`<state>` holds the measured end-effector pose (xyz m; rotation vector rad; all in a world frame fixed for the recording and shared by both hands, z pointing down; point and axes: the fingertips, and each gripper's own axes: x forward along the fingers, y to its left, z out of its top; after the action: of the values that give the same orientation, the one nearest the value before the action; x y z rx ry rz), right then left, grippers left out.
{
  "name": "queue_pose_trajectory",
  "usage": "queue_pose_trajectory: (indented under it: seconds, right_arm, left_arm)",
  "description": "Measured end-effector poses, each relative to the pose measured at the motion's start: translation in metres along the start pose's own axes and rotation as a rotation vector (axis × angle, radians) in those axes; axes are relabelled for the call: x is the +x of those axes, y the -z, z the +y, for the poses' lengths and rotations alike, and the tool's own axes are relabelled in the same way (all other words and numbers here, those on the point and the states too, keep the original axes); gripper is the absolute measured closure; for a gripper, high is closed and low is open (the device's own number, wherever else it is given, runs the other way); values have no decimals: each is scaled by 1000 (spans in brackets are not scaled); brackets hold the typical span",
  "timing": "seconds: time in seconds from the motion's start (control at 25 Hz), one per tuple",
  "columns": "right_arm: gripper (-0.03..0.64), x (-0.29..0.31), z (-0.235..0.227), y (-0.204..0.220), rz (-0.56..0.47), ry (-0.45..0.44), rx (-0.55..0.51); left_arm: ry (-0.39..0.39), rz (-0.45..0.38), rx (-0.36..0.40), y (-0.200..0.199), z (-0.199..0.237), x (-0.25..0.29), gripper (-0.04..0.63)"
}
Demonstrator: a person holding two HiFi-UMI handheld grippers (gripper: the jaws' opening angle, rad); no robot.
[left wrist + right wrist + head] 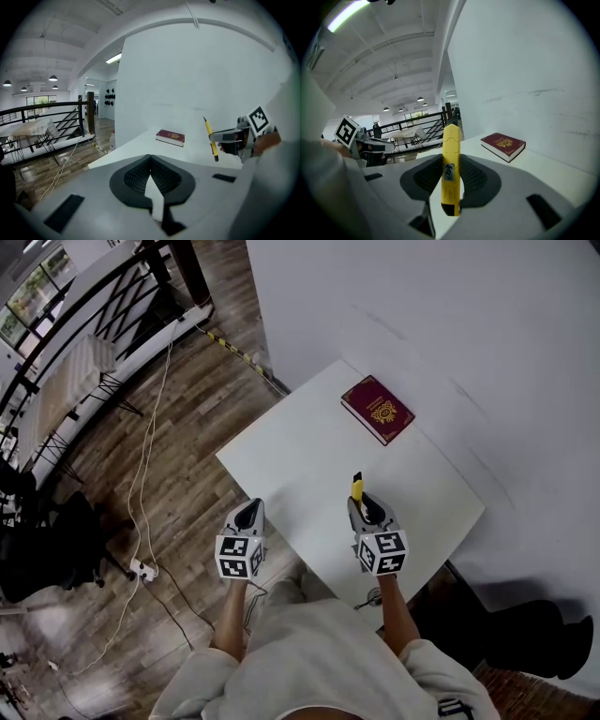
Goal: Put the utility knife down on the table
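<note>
My right gripper (361,505) is shut on a yellow utility knife (357,487), which stands upright between its pads (451,174) and hangs over the near part of the white table (309,460). From the left gripper view the knife (211,138) is a thin yellow bar in the right gripper (233,137), tip up. My left gripper (251,510) hovers at the table's near left edge, jaws together with nothing in them (150,159). It also shows in the right gripper view (370,145).
A dark red book (378,409) lies at the table's far side by the white wall (170,137) (503,145). Left of the table are wood floor, loose cables, a power strip (142,570) and a black railing (103,306).
</note>
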<state>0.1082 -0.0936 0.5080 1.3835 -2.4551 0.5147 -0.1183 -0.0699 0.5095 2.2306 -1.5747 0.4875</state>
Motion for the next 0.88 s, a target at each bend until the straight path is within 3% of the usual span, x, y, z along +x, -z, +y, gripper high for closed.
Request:
queue_pose_trajectory:
  seconds: [0.88]
  right_arm:
    - [506, 37, 1, 29, 119, 48, -2]
  left_arm:
    - [52, 34, -19, 10, 35, 37, 589]
